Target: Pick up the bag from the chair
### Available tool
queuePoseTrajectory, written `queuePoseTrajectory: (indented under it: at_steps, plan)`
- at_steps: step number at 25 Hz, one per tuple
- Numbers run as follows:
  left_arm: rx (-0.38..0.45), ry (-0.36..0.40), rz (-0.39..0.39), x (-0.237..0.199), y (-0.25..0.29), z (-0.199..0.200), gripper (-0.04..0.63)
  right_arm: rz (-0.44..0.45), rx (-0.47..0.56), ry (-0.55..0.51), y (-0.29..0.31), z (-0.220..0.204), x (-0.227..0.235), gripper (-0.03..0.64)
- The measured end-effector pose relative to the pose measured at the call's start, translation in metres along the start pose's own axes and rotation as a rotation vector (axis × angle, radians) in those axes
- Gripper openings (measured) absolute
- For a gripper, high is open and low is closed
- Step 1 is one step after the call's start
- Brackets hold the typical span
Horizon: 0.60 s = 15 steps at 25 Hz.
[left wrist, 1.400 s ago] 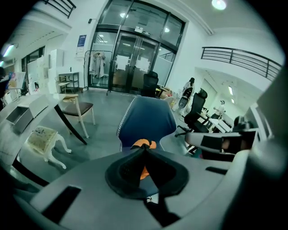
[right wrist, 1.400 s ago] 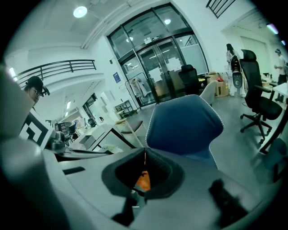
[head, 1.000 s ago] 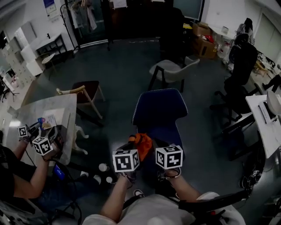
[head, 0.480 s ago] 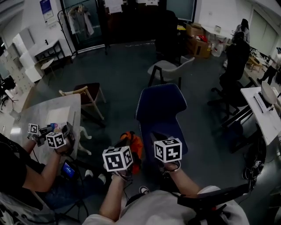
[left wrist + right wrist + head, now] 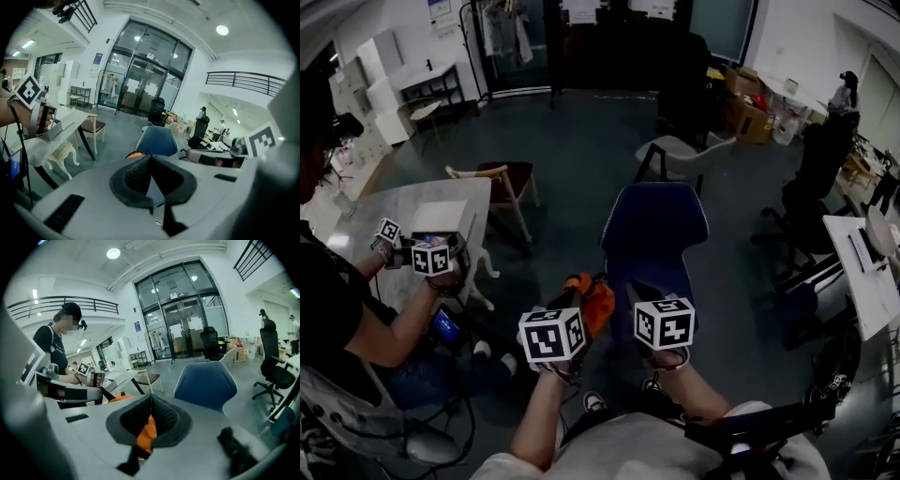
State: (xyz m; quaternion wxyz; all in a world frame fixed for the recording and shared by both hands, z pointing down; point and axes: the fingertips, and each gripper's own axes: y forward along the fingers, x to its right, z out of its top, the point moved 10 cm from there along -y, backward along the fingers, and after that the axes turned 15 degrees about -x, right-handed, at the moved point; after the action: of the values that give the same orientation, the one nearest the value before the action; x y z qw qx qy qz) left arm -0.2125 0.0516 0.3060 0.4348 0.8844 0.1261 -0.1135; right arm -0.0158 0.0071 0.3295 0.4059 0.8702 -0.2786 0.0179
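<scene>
Bag at the seat's left edge, between both grippers

Far to our left, a seated person works at a pale table, well apart from us. Our left gripper has its jaws together; we cannot tell whether they pinch a strap. The orange bag hangs just ahead, nearer this hand, apparently lengthwise downward. Our right gripper is clamped on its orange fabric. The blue chair stands just right; we judge its seat edge could snag the bag.

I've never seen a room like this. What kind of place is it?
Probably an open office or lab workspace: there is a black swivel office chair, a white desk with equipment on it, and tall glass entrance doors.
</scene>
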Motion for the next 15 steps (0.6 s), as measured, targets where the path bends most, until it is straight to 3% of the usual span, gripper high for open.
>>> queuePoseTrajectory:
  at_steps: [15]
  plan:
    - [0.048, -0.179, 0.193, 0.058, -0.007, -0.038, 0.02, 0.203, -0.044, -0.115, -0.003, -0.004, 0.039, 0.032]
